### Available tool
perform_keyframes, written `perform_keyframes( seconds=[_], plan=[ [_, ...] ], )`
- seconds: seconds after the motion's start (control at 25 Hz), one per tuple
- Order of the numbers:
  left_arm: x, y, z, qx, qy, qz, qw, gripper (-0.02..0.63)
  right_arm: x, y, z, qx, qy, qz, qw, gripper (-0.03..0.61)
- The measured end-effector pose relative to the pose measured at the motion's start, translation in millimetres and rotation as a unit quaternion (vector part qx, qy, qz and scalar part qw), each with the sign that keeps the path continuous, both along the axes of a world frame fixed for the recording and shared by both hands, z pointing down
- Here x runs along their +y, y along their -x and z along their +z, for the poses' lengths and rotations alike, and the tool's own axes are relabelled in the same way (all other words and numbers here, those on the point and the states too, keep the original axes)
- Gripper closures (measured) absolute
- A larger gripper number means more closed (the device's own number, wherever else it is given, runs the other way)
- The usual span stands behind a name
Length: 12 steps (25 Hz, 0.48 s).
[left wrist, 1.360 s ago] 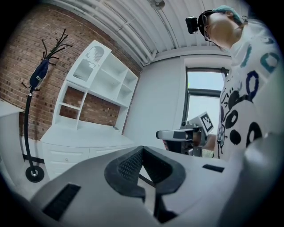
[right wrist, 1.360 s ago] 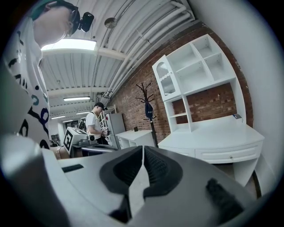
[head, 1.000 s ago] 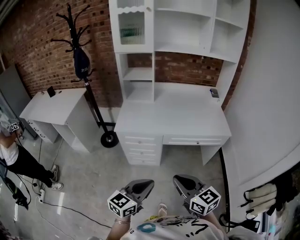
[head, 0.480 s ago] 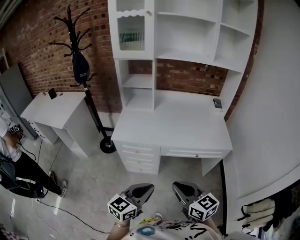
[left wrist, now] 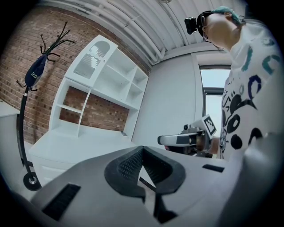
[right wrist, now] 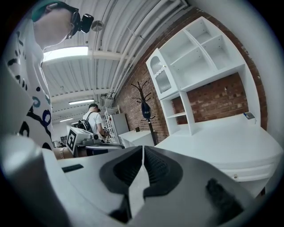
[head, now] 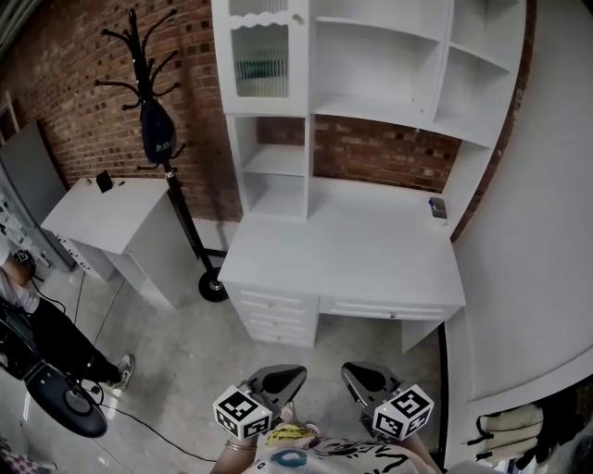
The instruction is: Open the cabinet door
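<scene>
1. Two grippers are held low and near, in front of the white desk (head: 352, 264). Both are well apart from it.
2. The left gripper (head: 285, 373) has its jaws pressed together, with nothing between them.
3. The right gripper (head: 356, 373) has its jaws pressed together too, and it holds nothing.
4. The cabinet door (head: 260, 63) is far off, up high at the left end of the white shelves (head: 375, 65) on the desk. It has a see-through window, and it is closed.
5. A small round knob (head: 298, 17) sits near the door's top right corner.
6. A small dark thing (head: 437, 207) lies at the far right of the desk top.
7. A black coat rack (head: 139, 56) with a dark bag (head: 158, 134) stands left of the desk, by the brick wall (head: 83, 83).
8. A small white side cupboard (head: 111, 218) stands further left.
</scene>
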<state>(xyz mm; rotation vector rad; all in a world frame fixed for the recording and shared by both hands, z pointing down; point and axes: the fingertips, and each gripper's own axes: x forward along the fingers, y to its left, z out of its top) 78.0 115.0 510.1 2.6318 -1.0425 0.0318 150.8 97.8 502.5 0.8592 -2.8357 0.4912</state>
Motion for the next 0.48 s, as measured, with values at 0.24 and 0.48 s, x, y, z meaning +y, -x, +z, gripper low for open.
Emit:
perform_keyframes(
  seconds=[0.24,0.48],
  plan=[
    [-38,14,-3,-0.001,-0.004,0.002,1.0,0.601,-37,12,-5,-0.001,-0.006,0.004,1.0,0.549],
    [-83,29,-12,-0.005,-0.018,0.013,0.9998,0.601,-79,31,-15,-0.002,-0.015,0.008,1.0,0.549]
  ],
)
